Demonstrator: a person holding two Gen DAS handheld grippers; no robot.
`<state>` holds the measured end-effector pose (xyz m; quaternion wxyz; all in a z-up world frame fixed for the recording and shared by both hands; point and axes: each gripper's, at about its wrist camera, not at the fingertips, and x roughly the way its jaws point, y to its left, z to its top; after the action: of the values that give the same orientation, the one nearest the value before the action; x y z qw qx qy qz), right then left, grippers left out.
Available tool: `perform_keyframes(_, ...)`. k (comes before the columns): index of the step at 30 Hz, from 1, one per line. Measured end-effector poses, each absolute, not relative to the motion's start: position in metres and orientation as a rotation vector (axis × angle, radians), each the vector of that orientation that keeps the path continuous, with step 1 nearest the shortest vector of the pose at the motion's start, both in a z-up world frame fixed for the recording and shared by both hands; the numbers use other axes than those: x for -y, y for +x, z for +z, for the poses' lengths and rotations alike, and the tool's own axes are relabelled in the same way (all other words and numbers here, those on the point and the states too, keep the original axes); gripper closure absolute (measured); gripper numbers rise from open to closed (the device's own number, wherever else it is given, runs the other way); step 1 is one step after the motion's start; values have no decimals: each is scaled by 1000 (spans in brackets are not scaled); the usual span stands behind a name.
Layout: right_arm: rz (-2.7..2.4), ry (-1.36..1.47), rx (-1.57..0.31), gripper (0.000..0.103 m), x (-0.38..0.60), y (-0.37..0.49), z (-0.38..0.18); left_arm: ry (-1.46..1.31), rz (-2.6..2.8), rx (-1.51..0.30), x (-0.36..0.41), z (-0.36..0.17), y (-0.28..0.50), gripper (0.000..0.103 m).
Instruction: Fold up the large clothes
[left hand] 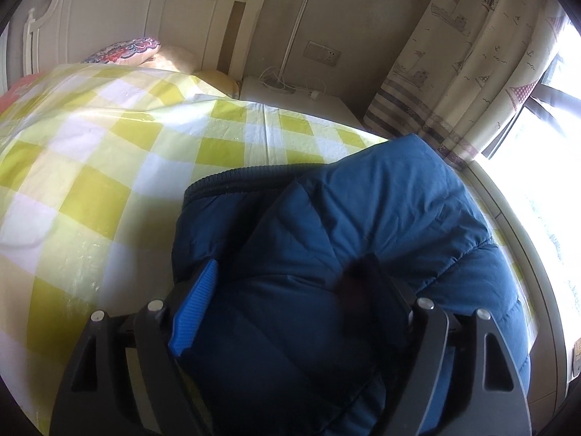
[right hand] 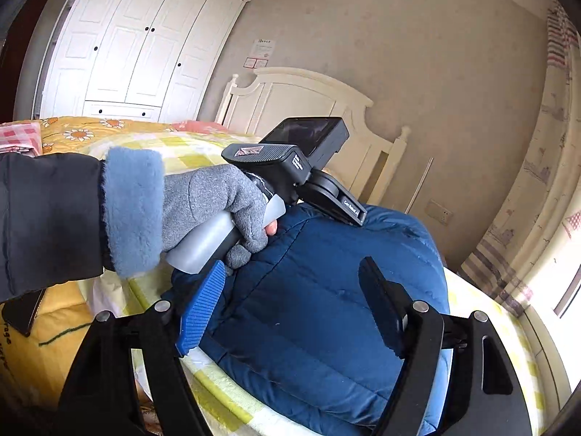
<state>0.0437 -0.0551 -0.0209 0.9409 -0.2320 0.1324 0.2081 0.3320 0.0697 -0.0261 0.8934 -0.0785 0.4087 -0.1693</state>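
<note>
A blue padded jacket point(left hand: 363, 225) lies folded in a thick bundle on the yellow-and-white checked bed cover point(left hand: 109, 152). My left gripper point(left hand: 287, 276) is open, its fingers spread wide over the jacket's near part, with the blue pad point(left hand: 196, 312) on the left. In the right wrist view the same jacket point(right hand: 319, 290) lies below my right gripper point(right hand: 290, 283), which is open just above it. The left gripper's body point(right hand: 301, 167) and the gloved hand point(right hand: 218, 203) holding it rest at the jacket's far left edge.
A white headboard point(left hand: 152, 18) and patterned pillow point(left hand: 127, 49) stand at the bed's far end. A white bedside unit point(left hand: 301, 98) with cables, a curtain point(left hand: 472, 54) and bright window point(left hand: 544, 145) are at right. A white wardrobe point(right hand: 145, 43) stands beyond the bed.
</note>
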Motion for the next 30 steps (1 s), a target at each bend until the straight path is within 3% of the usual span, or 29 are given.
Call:
perform_keyframes(3, 438, -551, -426, 26, 42, 63, -56, -135, -333, -837, -68, -23, 330, 20)
perform_keyframes(14, 518, -524, -386, 26, 50, 45, -43, -92, -299, -816, -68, -25, 327, 13)
perform_keyframes(17, 478, -623, -416, 15, 35, 50, -68, -64, -286, -809, -65, -23, 326, 11)
perform_keyframes(19, 465, -681, -423, 16, 29, 47, -69, -55, -275, -806, -65, -23, 325, 10)
perform_keyframes(20, 505, -653, -446, 16, 33, 47, -60, -56, -273, -807, -65, -23, 325, 9)
perform_keyframes(21, 563, -583, -467, 27, 41, 49, -45, -57, -265, -809, -66, -23, 325, 7)
perform_keyframes(22, 604, -501, -471, 29, 53, 52, -28, -61, -261, -812, -67, -23, 326, 6)
perform_keyframes(27, 512, -342, -354, 28, 115, 104, 47, -56, -249, -808, -67, -23, 324, 5)
perform_keyframes(30, 459, -277, -407, 28, 140, 181, 69, -54, -240, -808, -67, -23, 323, 4)
